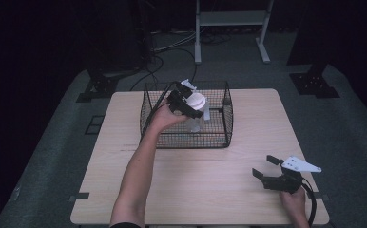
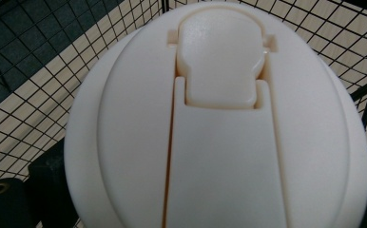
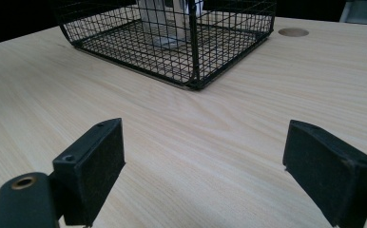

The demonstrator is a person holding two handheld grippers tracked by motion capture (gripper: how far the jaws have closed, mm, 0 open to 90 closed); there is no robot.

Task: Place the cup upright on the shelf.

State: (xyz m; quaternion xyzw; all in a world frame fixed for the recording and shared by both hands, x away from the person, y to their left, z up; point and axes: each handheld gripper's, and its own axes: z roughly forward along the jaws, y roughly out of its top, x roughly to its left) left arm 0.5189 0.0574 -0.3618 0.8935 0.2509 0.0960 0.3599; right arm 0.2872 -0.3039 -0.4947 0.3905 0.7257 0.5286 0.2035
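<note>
We have the left gripper [image 1: 187,105] over the wire basket [image 1: 148,124], with its jaws either side of the white flip-top lid [image 1: 196,100] of a clear bottle [image 1: 195,122]. In the left gripper view the lid [image 2: 219,128] sits right up against the camera, dark jaw parts at both lower corners flush with its rim, so we read the jaws as clamped on the lid. In the high view the bottle stands upright inside the basket, body below the rim wires, lid about level with or just above them. We can't tell whether its base rests on the basket floor or hangs a little above it

Right gripper [image 1: 268,172] is idle, well apart from the basket near the front right of the worktop [image 1: 248,142]. Jaws wide apart, nothing between them, only bare wood and the basket corner [image 3: 193,71] ahead in the right gripper view

Our read on progress:
- grasp on the bottle by the lid: looks done
- bottle inside the basket footprint: yes
- release or lift-out: not done, the grip is on

We judge this as late in a placement or at the very start of a removal; nothing here settles which. If it's a placement, what's left is to confirm the base is seated, open the left jaws and back straight up clear of the rim wires. Nothing else loose on the worktop that we can see
</note>
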